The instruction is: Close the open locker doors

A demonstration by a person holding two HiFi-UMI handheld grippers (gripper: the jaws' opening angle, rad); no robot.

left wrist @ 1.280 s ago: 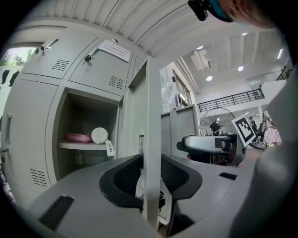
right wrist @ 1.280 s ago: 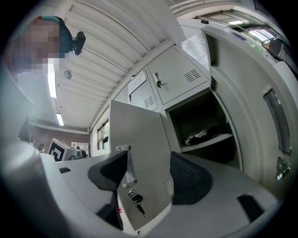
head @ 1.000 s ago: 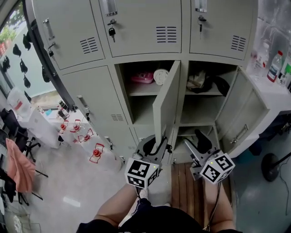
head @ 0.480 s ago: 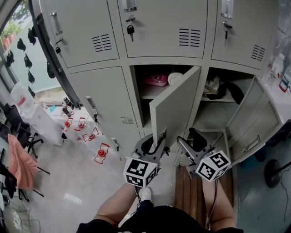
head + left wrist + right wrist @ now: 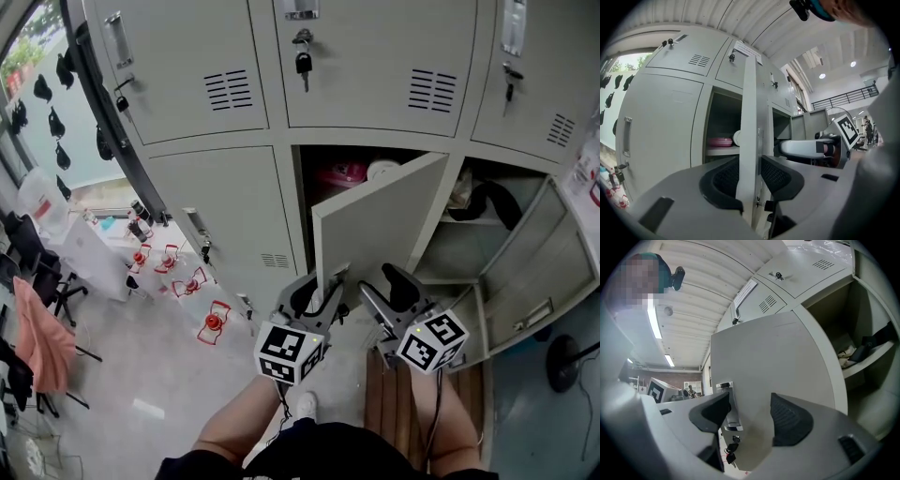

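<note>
The middle locker door (image 5: 375, 225) stands half open, a grey panel swung partway over its compartment. My left gripper (image 5: 319, 289) straddles the door's free edge (image 5: 747, 117). Its jaws are opening, with the edge between the pads (image 5: 726, 176). In the left gripper view that gripper (image 5: 749, 176) looks straight along the thin edge. My right gripper (image 5: 386, 287) stands open against the door's outer face (image 5: 783, 362). Its left finger sits next to the chrome handle (image 5: 727, 401), above the hanging keys (image 5: 732, 446). The right locker door (image 5: 534, 272) hangs wide open.
A pink container (image 5: 342, 173) and a white round thing sit on the middle shelf. A black bag (image 5: 492, 202) lies in the right compartment. Red-and-white items (image 5: 211, 321) stand on the floor at the left. Wooden slats (image 5: 394, 398) lie under my feet.
The middle door has swung from edge-on towards its frame, and both grippers have moved forward with it. The lockers now sit closer and lower in the head view.
</note>
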